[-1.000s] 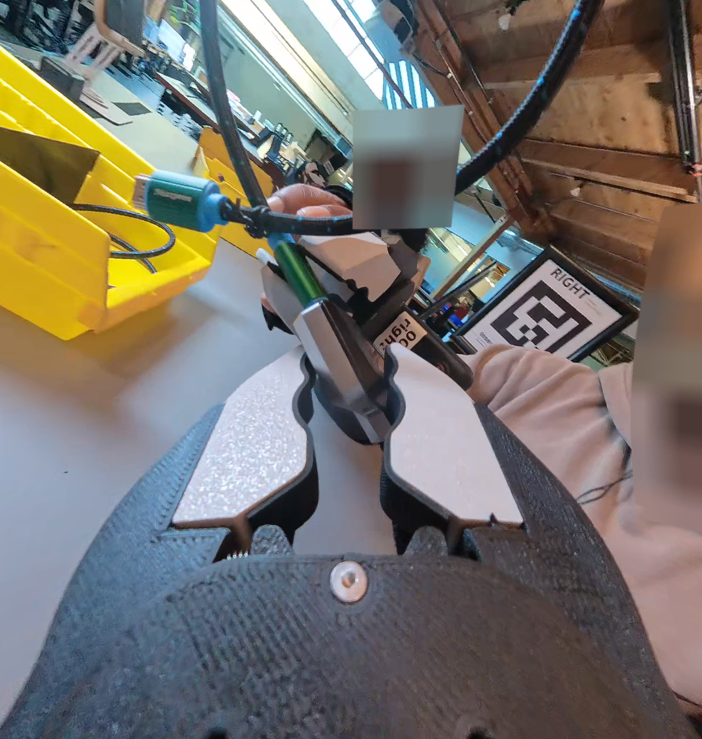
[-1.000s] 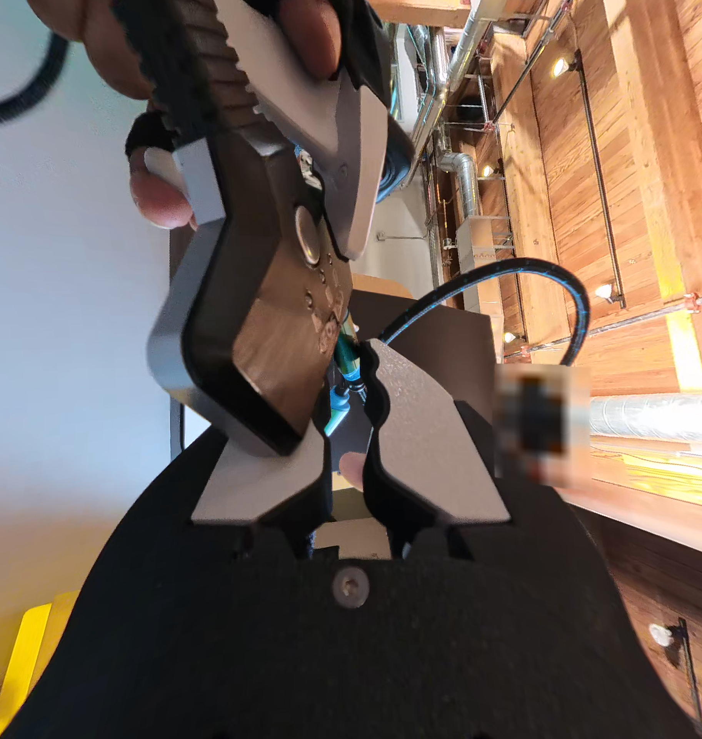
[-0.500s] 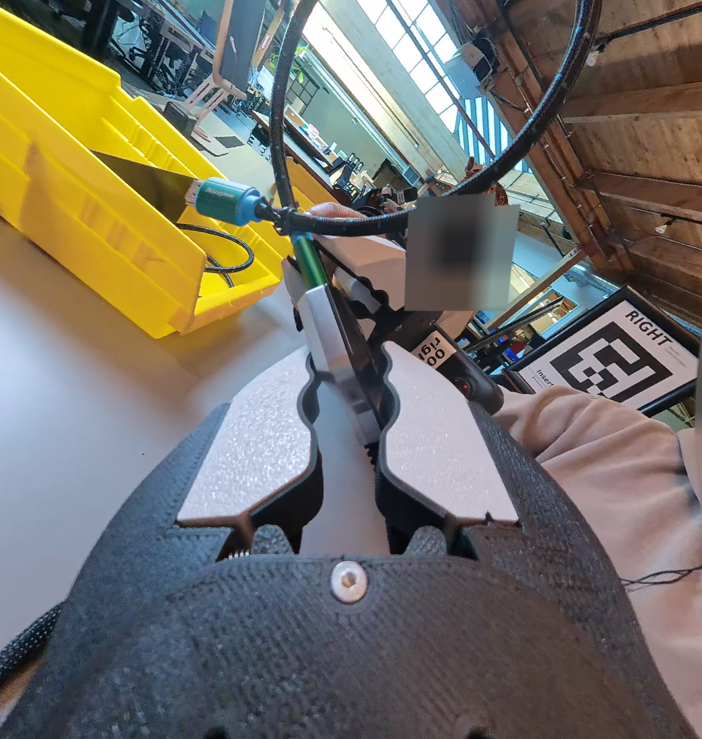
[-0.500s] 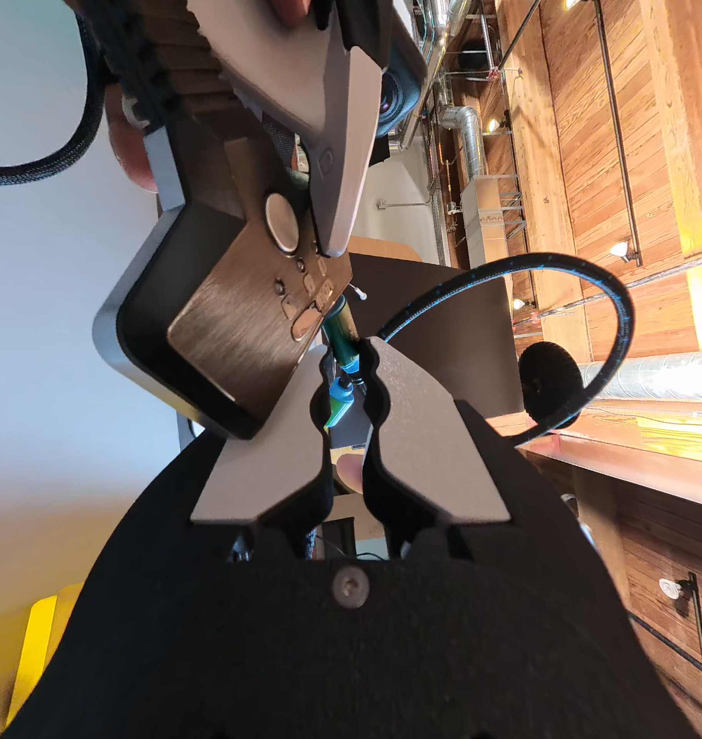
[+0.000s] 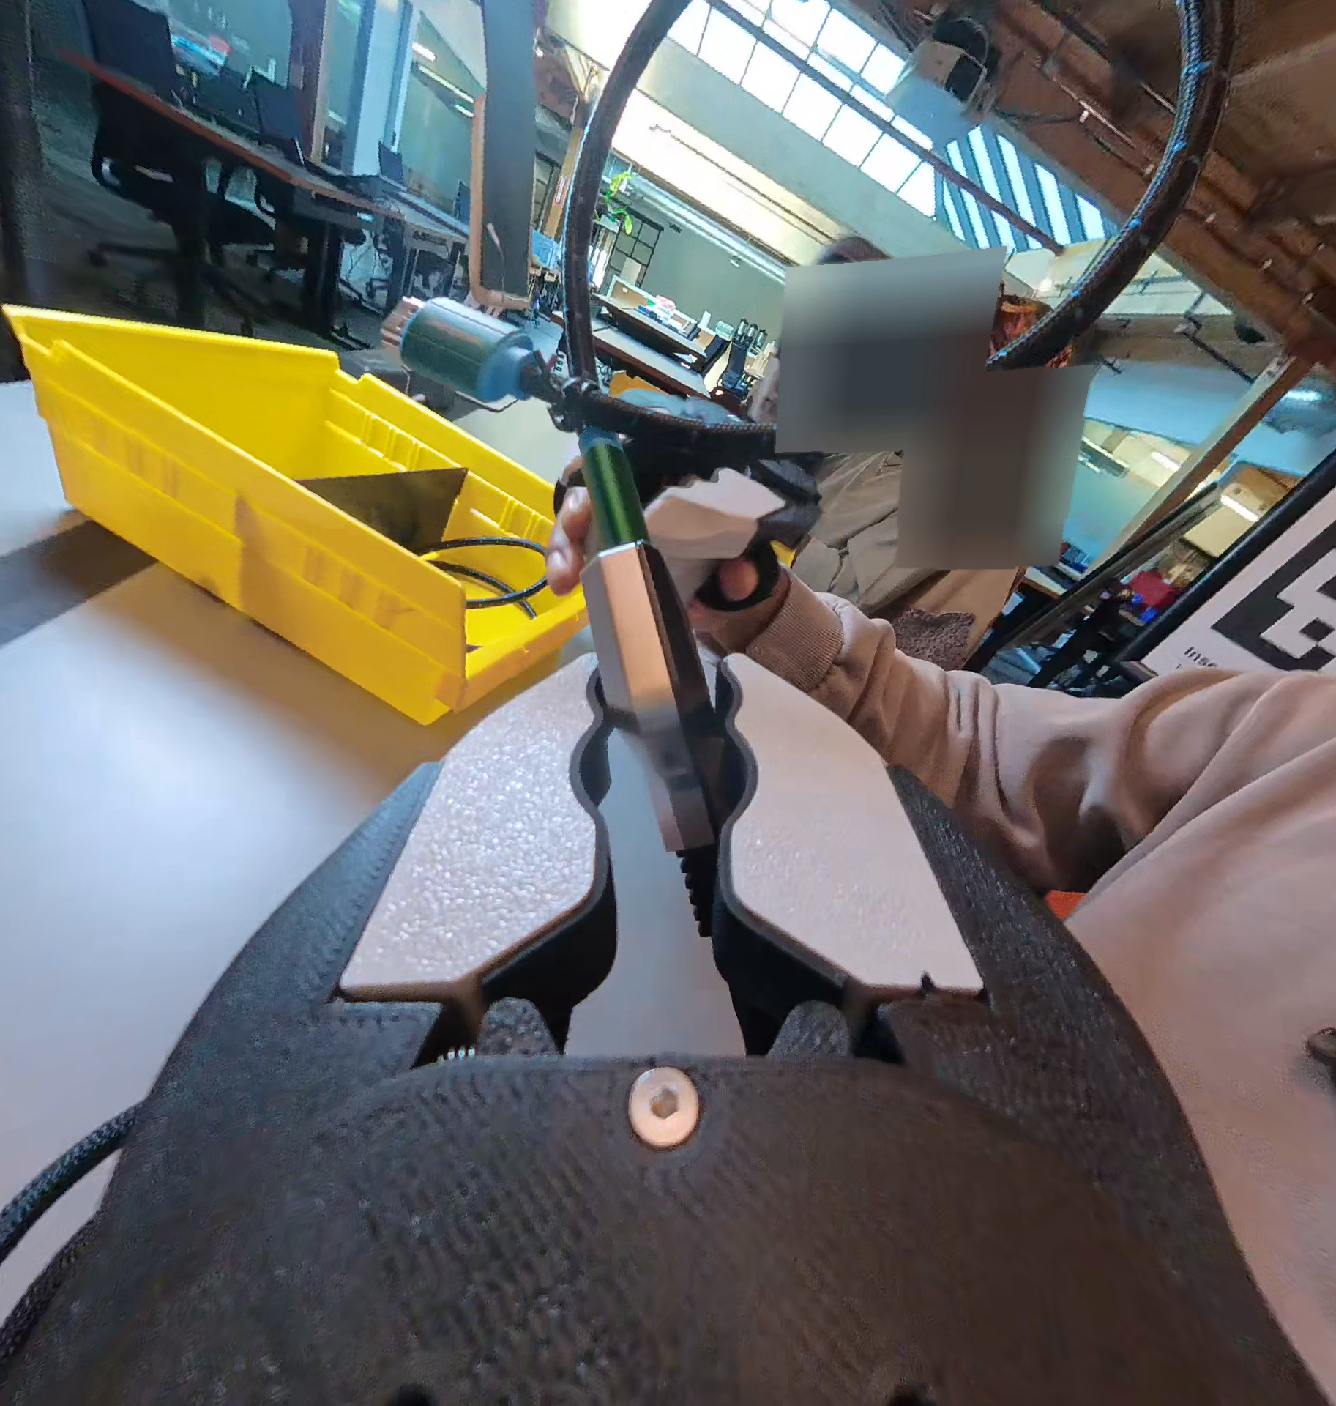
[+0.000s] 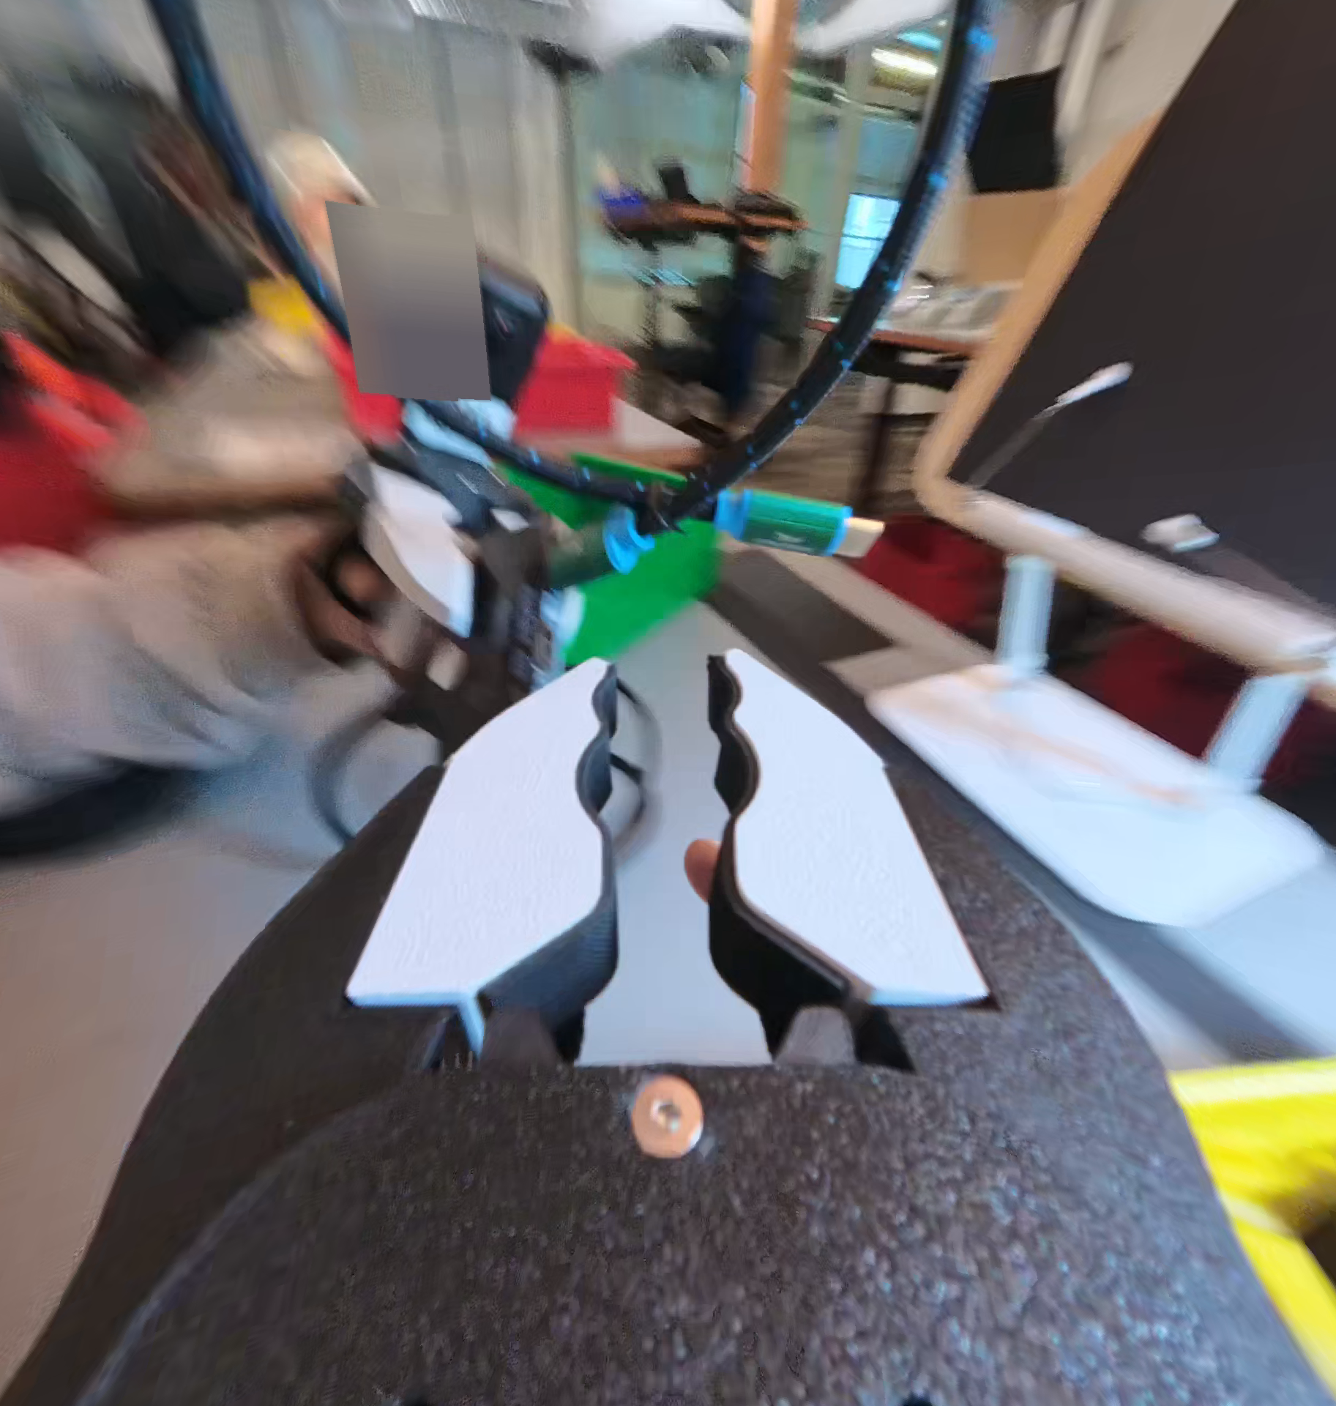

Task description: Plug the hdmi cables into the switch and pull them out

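Observation:
My left gripper (image 5: 657, 677) is shut on the silver HDMI switch (image 5: 630, 647) and holds it upright above the grey table. A green HDMI plug (image 5: 611, 494) sits in the switch's top end. Its black braided cable (image 5: 581, 228) loops overhead, and the other green plug (image 5: 452, 354) hangs free. My right gripper (image 6: 661, 662) is open and empty, a short way back from the switch. The blurred right wrist view shows the plugged connector (image 6: 596, 548) and the free plug (image 6: 790, 525). The right gripper's white finger (image 5: 706, 510) shows just behind the switch.
A yellow bin (image 5: 269, 472) holding a black cable stands on the table at left; its corner shows in the right wrist view (image 6: 1273, 1141). A green bin (image 6: 634, 601) and a white stand (image 6: 1068, 799) lie ahead of the right gripper. A marker board (image 5: 1296, 609) stands at right.
My right gripper has pulled back from the switch and swung level, now empty. My left gripper has tilted upright with the switch still in it. The green plug stays in the switch.

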A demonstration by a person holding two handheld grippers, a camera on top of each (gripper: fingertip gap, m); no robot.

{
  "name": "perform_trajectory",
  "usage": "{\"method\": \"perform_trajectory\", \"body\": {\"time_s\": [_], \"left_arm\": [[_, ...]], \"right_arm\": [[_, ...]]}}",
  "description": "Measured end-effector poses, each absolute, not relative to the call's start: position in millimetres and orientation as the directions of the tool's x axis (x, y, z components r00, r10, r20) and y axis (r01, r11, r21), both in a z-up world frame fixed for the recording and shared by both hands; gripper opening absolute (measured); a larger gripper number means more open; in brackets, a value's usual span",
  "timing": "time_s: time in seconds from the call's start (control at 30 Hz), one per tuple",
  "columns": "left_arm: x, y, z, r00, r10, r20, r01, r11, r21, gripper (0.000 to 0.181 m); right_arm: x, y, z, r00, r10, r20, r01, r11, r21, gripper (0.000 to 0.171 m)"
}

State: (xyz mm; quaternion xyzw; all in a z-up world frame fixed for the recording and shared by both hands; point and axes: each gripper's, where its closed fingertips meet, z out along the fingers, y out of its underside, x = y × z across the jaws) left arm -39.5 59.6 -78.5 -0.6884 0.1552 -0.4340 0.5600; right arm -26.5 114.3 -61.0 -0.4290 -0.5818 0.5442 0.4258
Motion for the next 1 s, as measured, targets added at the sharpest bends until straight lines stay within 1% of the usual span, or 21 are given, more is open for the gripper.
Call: {"method": "perform_trajectory", "body": {"time_s": [0.03, 0.07, 0.17, 0.23, 0.3, 0.37, 0.5, 0.53, 0.57, 0.6, 0.63, 0.67, 0.7, 0.73, 0.8, 0.83, 0.87, 0.9, 0.93, 0.97, 1.0], "left_arm": [[-37.0, 58.8, -76.6, 0.581, -0.71, 0.399, 0.263, -0.3, -0.917, 0.026], [-34.6, 58.4, -75.6, 0.583, -0.715, 0.385, 0.258, -0.287, -0.923, 0.025], [-21.2, 56.5, -78.2, 0.586, -0.737, 0.337, 0.203, -0.269, -0.941, 0.025], [-9.4, 55.5, -86.0, 0.6, -0.746, 0.288, 0.125, -0.269, -0.955, 0.026], [-9.1, 57.8, -85.8, 0.633, -0.728, 0.264, 0.101, -0.261, -0.96, 0.024], [-9.1, 59.0, -80.1, 0.629, -0.727, 0.276, 0.13, -0.251, -0.959, 0.023], [-11.7, 63.0, -69.9, 0.63, -0.722, 0.286, 0.181, -0.222, -0.958, 0.023], [-14.2, 63.3, -72.6, 0.625, -0.72, 0.301, 0.184, -0.239, -0.954, 0.022], [-24.5, 66.3, -88.2, 0.667, -0.684, 0.296, 0.145, -0.271, -0.952, 0.022], [-37.1, 68.2, -102.4, 0.691, -0.65, 0.316, 0.152, -0.296, -0.943, 0.022], [-45.4, 66.6, -105.4, 0.661, -0.645, 0.384, 0.221, -0.321, -0.921, 0.022], [-51.0, 65.9, -100.2, 0.638, -0.648, 0.416, 0.273, -0.314, -0.909, 0.022], [-54.0, 66.6, -91.6, 0.638, -0.653, 0.408, 0.291, -0.286, -0.913, 0.022], [-54.5, 67.4, -82.1, 0.644, -0.66, 0.386, 0.295, -0.251, -0.922, 0.022], [-49.6, 65.5, -70.1, 0.655, -0.676, 0.337, 0.264, -0.213, -0.941, 0.022], [-48.5, 63.9, -68.8, 0.676, -0.671, 0.304, 0.229, -0.201, -0.952, 0.022], [-49.3, 62.6, -68.7, 0.701, -0.659, 0.274, 0.198, -0.19, -0.962, 0.022], [-51.7, 61.6, -68.1, 0.719, -0.646, 0.257, 0.181, -0.182, -0.966, 0.022], [-55.1, 61.0, -66.5, 0.728, -0.636, 0.255, 0.183, -0.179, -0.967, 0.022], [-59.0, 60.7, -63.9, 0.732, -0.629, 0.264, 0.196, -0.176, -0.965, 0.022], [-62.9, 60.7, -61.1, 0.734, -0.621, 0.275, 0.214, -0.172, -0.962, 0.022]], "right_arm": [[-26.3, 105.8, -57.5, -0.34, 0.936, -0.096, 0.039, -0.088, -0.995, 0.027], [-27.4, 99.6, -58.4, -0.38, 0.91, -0.168, 0.052, -0.16, -0.986, 0.031], [-31.9, 74.9, -58.7, -0.482, 0.824, -0.299, 0.089, -0.293, -0.952, 0.035], [-34.9, 71.7, -52.1, -0.474, 0.83, -0.294, 0.057, -0.305, -0.951, 0.017], [-32.9, 71.7, -48.4, -0.463, 0.854, -0.237, 0.044, -0.244, -0.969, 0.015], [-29.4, 70.0, -38.0, -0.444, 0.876, -0.186, 0.001, -0.207, -0.978, 0.013], [-27.2, 73.6, -26.8, -0.453, 0.863, -0.224, -0.051, -0.276, -0.96, 0.011], [-22.2, 84.0, -12.9, -0.432, 0.869, -0.24, -0.141, -0.328, -0.934, 0.011], [-3.2, 106.8, 17.4, -0.44, 0.854, -0.276, -0.273, -0.42, -0.866, 0.011], [17.0, 125.9, 40.4, -0.42, 0.872, -0.251, -0.345, -0.409, -0.845, 0.011], [29.4, 135.3, 48.0, -0.33, 0.928, -0.171, -0.36, -0.291, -0.887, 0.012], [33.5, 144.2, 43.4, -0.207, 0.973, -0.1, -0.323, -0.164, -0.932, 0.012], [32.9, 157.4, 31.2, -0.097, 0.994, -0.053, -0.243, -0.075, -0.967, 0.012], [30.5, 175.3, 13.7, 0.003, 1.0, -0.003, -0.117, -0.003, -0.993, 0.012], [36.6, 226.5, -21.2, 0.251, 0.952, 0.178, 0.148, 0.143, -0.978, 0.011], [43.9, 247.4, -43.7, 0.301, 0.917, 0.26, 0.314, 0.162, -0.935, 0.012], [54.8, 265.0, -66.8, 0.32, 0.884, 0.34, 0.473, 0.162, -0.866, 0.011], [68.6, 279.7, -89.1, 0.318, 0.852, 0.416, 0.611, 0.152, -0.777, 0.011], [84.9, 288.6, -114.9, 0.284, 0.846, 0.451, 0.741, 0.106, -0.663, 0.012], [101.5, 293.6, -138.5, 0.255, 0.856, 0.45, 0.831, 0.044, -0.555, 0.012], [114.5, 298.9, -154.7, 0.251, 0.859, 0.447, 0.876, -0.005, -0.482, 0.013]]}}
